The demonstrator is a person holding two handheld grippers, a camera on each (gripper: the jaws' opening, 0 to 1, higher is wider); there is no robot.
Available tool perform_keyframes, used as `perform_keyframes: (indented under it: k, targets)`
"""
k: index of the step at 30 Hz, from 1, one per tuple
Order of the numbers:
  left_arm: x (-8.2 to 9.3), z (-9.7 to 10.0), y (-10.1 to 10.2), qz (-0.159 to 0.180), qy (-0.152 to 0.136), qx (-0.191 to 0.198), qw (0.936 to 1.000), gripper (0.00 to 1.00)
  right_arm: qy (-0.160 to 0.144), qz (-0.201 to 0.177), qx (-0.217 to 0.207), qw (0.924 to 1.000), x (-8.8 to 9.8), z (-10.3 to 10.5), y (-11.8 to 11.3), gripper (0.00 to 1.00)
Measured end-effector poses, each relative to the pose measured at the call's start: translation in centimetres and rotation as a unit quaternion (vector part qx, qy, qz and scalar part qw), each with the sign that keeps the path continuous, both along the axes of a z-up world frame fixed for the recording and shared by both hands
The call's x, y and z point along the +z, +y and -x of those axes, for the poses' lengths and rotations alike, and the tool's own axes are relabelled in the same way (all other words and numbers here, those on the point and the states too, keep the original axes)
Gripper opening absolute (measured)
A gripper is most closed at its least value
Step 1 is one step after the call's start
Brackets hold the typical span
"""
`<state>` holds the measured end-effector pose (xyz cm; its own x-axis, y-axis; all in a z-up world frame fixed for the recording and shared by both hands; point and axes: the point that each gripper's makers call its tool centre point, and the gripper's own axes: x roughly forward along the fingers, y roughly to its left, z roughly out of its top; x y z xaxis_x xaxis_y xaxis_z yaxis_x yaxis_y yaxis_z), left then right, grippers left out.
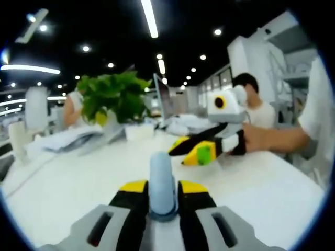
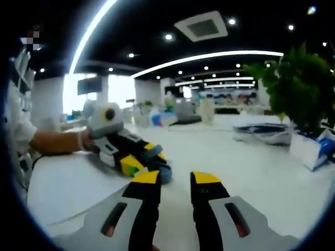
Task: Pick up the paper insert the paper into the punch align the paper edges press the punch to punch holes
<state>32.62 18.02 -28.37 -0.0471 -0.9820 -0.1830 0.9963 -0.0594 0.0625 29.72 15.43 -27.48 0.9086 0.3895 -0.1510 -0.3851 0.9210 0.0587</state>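
Left gripper view: the left gripper (image 1: 163, 187) is rising from the bottom w/ its yellow-tipped black jaws clamping a light-blue rounded object (image 1: 160, 170) that's standing straight up between them. Too blurry to tell exactly what the object is, tbh. It's hovering over a white table (image 1: 78, 183). The right gripper (image 1: 179, 156) is coming in from the right side, well apart from the left one, w/ a hand (image 1: 254, 138) wrapping round its back end. Behind that, a green potted plant (image 1: 115, 97) is sitting on the far part of the table w/ an open laptop (image 1: 162, 97) just beside it, and a person in a white top (image 1: 256, 107) is sitting further back on the right.

Right gripper view: the right gripper (image 2: 175, 180) is pointing out across the same table (image 2: 261, 167), jaws apart w/ an empty gap between the yellow tips. The left gripper (image 2: 156, 159) is showing up on the left, near the right one's tips but not touching as far as I can see, and it's gripping the light-blue object (image 2: 164, 174), which is peeking out just above the right gripper's left jaw. A hand (image 2: 84, 140) is holding that gripper from behind. The plant (image 2: 298, 89) is sitting off to the right in a white pot.
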Motion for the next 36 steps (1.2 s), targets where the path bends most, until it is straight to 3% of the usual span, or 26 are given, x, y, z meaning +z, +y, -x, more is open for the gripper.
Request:
perform_keyframes:
  k: [36]
  targets:
    - [-0.07, 0.03, -0.04, -0.001, 0.004, 0.0, 1.0, 0.24, -0.025, 0.008, 0.019, 0.9995, 0.71, 0.32, 0.47, 0.08]
